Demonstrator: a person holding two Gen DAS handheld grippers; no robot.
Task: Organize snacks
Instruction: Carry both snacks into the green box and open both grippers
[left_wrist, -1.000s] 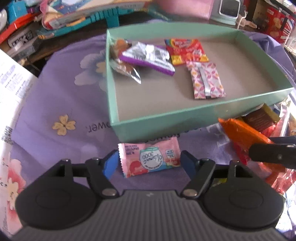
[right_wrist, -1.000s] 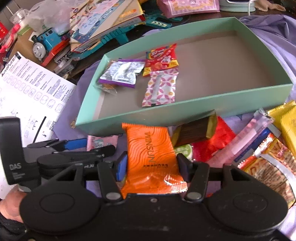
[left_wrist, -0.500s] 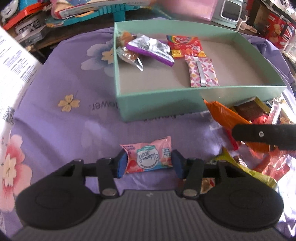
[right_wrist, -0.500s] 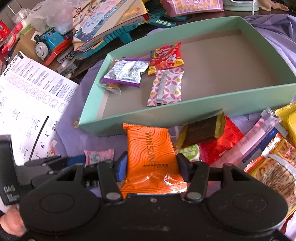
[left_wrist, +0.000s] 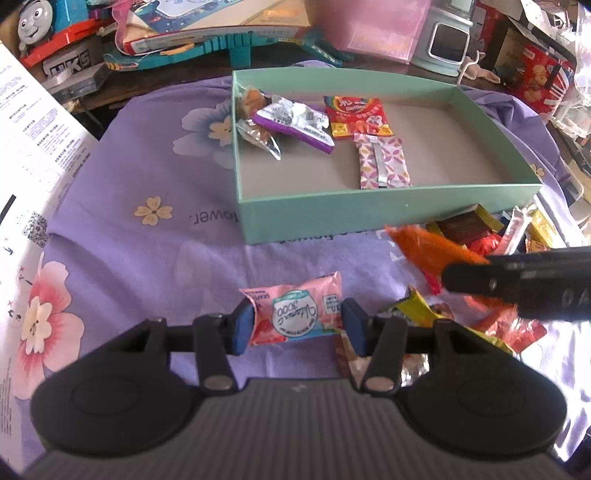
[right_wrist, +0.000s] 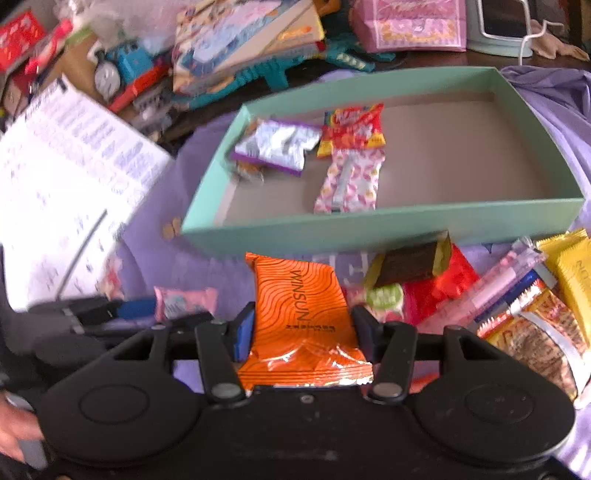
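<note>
My left gripper (left_wrist: 297, 323) is shut on a pink Vitamin C snack packet (left_wrist: 295, 312) and holds it above the purple cloth, in front of the green box (left_wrist: 369, 218). My right gripper (right_wrist: 304, 328) is shut on an orange WINSUN packet (right_wrist: 303, 321), also in front of the box (right_wrist: 369, 225). The box holds a purple-edged silver packet (left_wrist: 295, 120), a red candy packet (left_wrist: 356, 116), a pink patterned packet (left_wrist: 382, 160) and a clear-wrapped snack (left_wrist: 255, 125). The right gripper with the orange packet (left_wrist: 428, 251) shows at the right of the left wrist view.
A pile of loose snacks (right_wrist: 517, 291) lies right of the box front, among them a brown bar (right_wrist: 410, 264) and a yellow packet (right_wrist: 570, 266). A white instruction sheet (right_wrist: 66, 184) lies at left. Toys and books (right_wrist: 240, 48) crowd the table behind the box.
Both grippers have lifted up and back from the box with their packets. The left jaws closed in on the pink packet. The right view is now motion-blurred.
</note>
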